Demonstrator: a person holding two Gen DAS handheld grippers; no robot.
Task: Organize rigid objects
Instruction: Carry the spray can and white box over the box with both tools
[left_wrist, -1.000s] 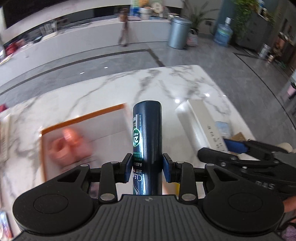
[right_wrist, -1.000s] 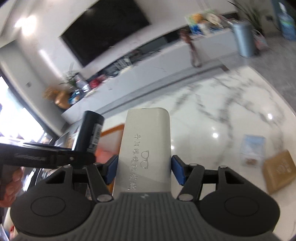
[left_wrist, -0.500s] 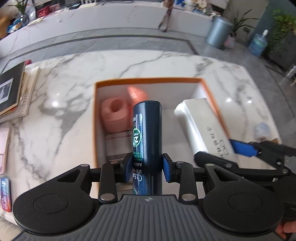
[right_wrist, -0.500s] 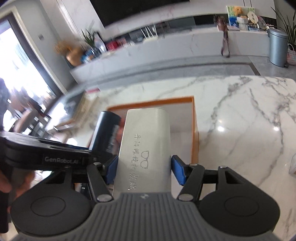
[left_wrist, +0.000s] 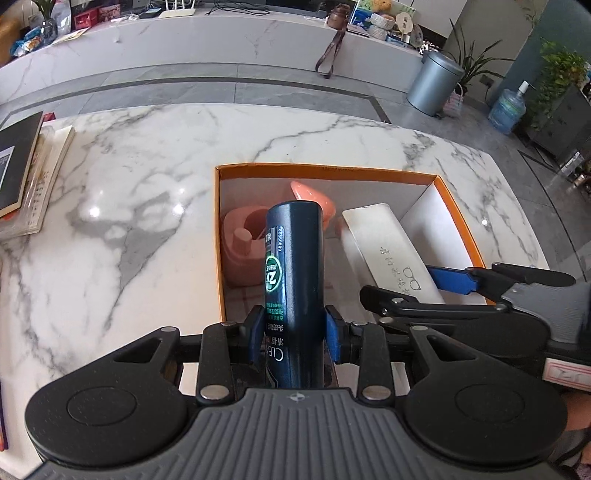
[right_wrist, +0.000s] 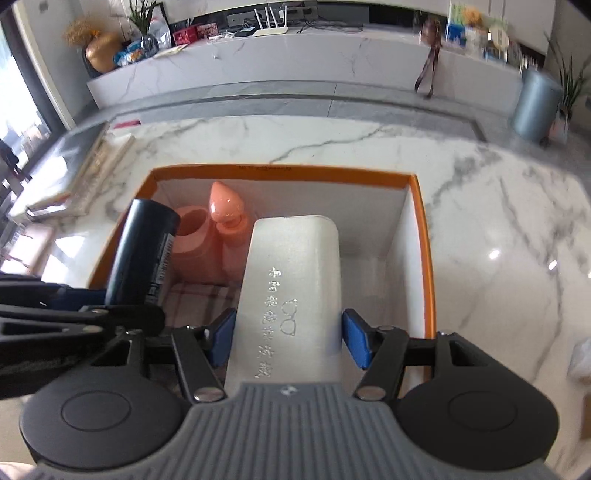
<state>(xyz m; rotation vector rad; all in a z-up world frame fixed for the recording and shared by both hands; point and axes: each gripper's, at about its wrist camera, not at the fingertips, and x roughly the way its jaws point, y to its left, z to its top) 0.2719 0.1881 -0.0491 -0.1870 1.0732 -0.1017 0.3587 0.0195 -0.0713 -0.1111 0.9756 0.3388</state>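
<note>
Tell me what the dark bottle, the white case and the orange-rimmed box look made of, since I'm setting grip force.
Dark bottle: likely glossy plastic, given its sheen and printed label. White case: hard matte shell, with embossed glasses and lettering; material unclear. Orange-rimmed box: probably cardboard, with thin straight walls, white inside.

Dark bottle (left_wrist: 293, 258) and white glasses case (right_wrist: 291, 291) now over orange box (right_wrist: 421, 236).
</note>
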